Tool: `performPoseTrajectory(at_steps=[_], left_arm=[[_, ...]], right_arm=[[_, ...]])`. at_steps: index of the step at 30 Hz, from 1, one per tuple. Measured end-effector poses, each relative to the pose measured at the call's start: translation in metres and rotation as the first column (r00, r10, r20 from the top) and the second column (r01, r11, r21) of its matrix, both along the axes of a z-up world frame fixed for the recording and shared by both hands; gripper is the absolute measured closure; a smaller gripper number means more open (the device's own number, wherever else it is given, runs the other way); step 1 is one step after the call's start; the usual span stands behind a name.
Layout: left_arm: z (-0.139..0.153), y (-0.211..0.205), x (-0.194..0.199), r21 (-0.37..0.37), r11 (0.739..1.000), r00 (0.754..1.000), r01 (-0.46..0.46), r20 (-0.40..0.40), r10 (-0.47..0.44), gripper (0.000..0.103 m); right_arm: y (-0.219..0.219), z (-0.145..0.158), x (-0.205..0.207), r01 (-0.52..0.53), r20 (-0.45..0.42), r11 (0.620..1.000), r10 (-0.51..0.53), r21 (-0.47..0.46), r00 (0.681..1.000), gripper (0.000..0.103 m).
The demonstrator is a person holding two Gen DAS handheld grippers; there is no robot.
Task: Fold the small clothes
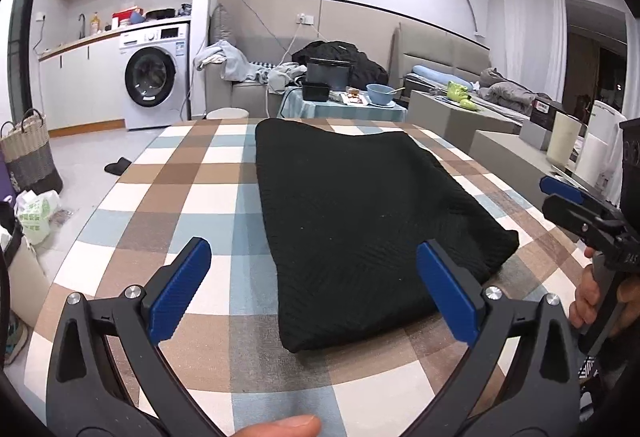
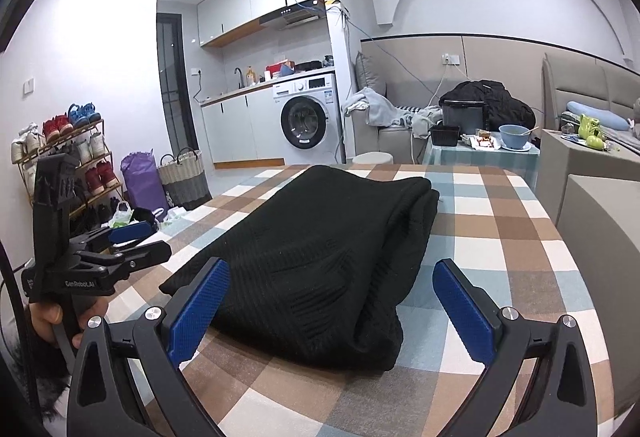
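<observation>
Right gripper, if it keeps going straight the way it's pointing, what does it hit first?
Most likely the folded black sweater on the checked tablecloth: the open right gripper faces its near edge, though the height above it is unclear.

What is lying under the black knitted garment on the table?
The black knitted garment lies folded on a checked tablecloth, which shows all around it. Whatever is directly beneath its layers is covered and cannot be seen. Both claws, left claw and right claw, are open and apart from it.
</observation>
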State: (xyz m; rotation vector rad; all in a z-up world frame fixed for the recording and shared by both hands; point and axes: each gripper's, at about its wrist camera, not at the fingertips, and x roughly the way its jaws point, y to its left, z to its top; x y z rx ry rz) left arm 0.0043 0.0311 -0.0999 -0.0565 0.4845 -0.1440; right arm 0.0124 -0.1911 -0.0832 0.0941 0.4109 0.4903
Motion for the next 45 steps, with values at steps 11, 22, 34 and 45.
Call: performPoseTrajectory(at_steps=[11,22,34,45], left_arm=[[0.0009,-0.0075,-0.0049,0.03,0.999,1.0,0.013,0.02,-0.013,0.001],[0.0014,-0.0057,-0.0049,0.02,1.0,1.0,0.01,0.015,-0.011,0.001],[0.0012,-0.0057,-0.0051,0.018,1.0,1.0,0.009,0.015,-0.01,0.001],[0.0007,-0.0054,-0.0051,0.018,1.0,1.0,0.011,0.013,-0.011,0.001]], right_arm=[[-0.0018,-0.0008,0.0007,-0.002,0.007,1.0,0.002,0.011,1.0,0.0],[-0.0006,-0.0006,-0.0019,-0.007,0.011,1.0,0.007,0.008,1.0,0.0],[-0.0003,-0.0005,-0.0026,-0.007,0.009,1.0,0.007,0.009,1.0,0.0],[-0.0001,-0.0016,-0.0008,-0.008,0.003,1.0,0.008,0.012,1.0,0.0]])
